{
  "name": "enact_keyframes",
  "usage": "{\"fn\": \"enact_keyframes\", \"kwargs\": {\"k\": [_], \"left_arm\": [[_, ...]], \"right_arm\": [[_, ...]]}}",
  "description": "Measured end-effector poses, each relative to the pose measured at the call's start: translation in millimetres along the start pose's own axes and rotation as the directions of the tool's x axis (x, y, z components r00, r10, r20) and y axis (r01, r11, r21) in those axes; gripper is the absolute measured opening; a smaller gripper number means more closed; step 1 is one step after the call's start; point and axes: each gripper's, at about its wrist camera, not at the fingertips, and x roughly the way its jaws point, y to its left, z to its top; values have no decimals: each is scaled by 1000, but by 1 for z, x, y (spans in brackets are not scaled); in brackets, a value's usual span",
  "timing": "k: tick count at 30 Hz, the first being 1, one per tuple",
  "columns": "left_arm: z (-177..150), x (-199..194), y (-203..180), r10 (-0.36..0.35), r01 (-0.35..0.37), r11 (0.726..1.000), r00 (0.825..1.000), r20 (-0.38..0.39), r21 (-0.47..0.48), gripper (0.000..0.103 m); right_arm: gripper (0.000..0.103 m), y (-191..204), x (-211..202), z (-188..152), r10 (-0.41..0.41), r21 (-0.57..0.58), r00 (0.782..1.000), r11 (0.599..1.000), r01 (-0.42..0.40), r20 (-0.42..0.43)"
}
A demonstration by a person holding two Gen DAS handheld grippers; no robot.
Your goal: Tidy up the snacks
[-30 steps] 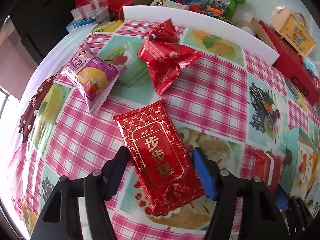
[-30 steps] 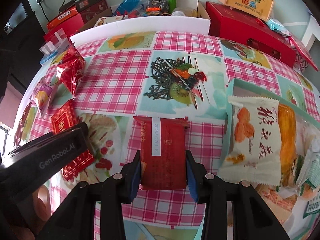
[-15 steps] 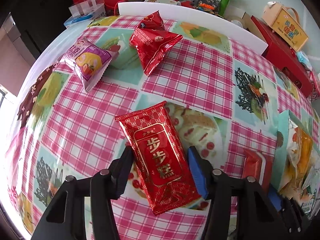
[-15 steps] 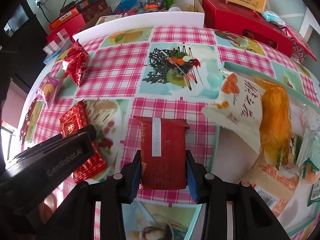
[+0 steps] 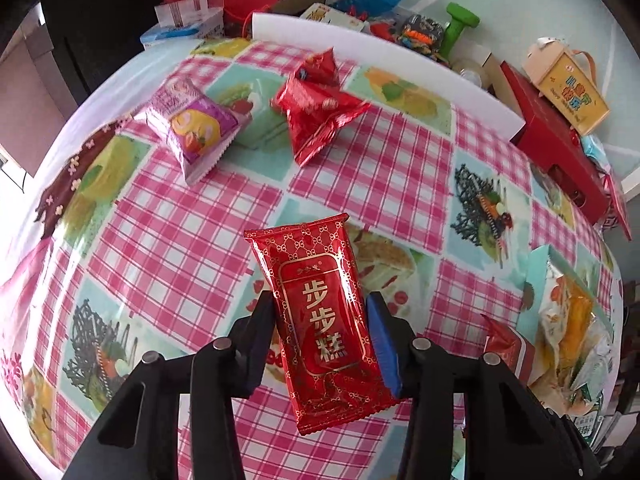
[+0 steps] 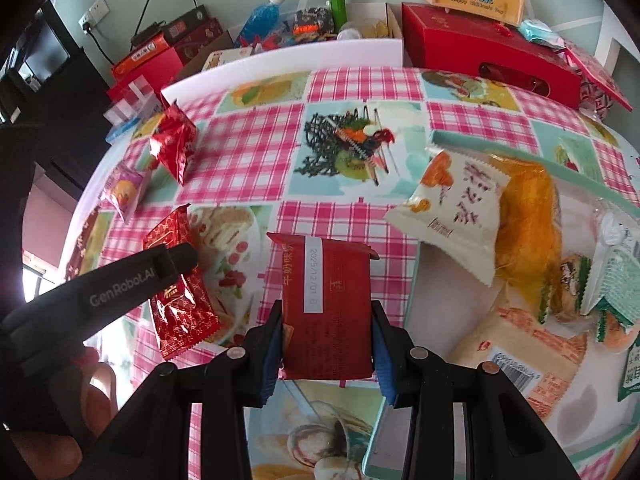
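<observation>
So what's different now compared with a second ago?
The left hand-held gripper closed on the red gold-lettered packet and lifted it. The right hand-held gripper, still clamping its dark red packet, moved toward the tray. The other snacks stayed put.

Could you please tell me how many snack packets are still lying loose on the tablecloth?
2: a purple packet at the far left and a crumpled red packet right of it; more may be hidden.

green dumbbell (image 6: 335,1) | blue bottle (image 6: 261,20) | red gift box (image 6: 486,55) | white foam board (image 6: 288,65) | checked cloth (image 5: 192,248) on worktop
</observation>
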Motion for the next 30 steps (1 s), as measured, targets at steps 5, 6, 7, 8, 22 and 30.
{"fn": "enact_keyframes", "kwargs": {"k": [5, 6, 7, 8, 22, 30], "left_arm": [[3, -24, 1, -13, 12, 1000, 999, 48, 19, 47], [2, -30, -1, -19, 17, 999, 998, 61, 27, 47], [3, -34, -3, -23, 21, 999, 997, 69, 33, 47], [3, -39, -5, -30, 27, 999, 996, 78, 39, 47], [0, -67, -69, -171, 148, 968, 980, 99, 202, 48], [-24, -72, -114, -235, 208, 925, 971, 50, 319, 47]], "right_arm": [[42, 3, -13, 8, 5, 6, 999, 1000, -5, 38], [42, 3, -15, 9, 4, 7, 999, 1000, -4, 43], [42, 2, -18, 9, 2, 9, 999, 1000, -2, 49], [42, 1, -21, 10, 1, 10, 999, 1000, -1, 54], [42, -64, -77, 5, -89, 146, 986, 987, 69, 140], [42, -115, -104, -12, -193, 263, 968, 954, 146, 161]]}}
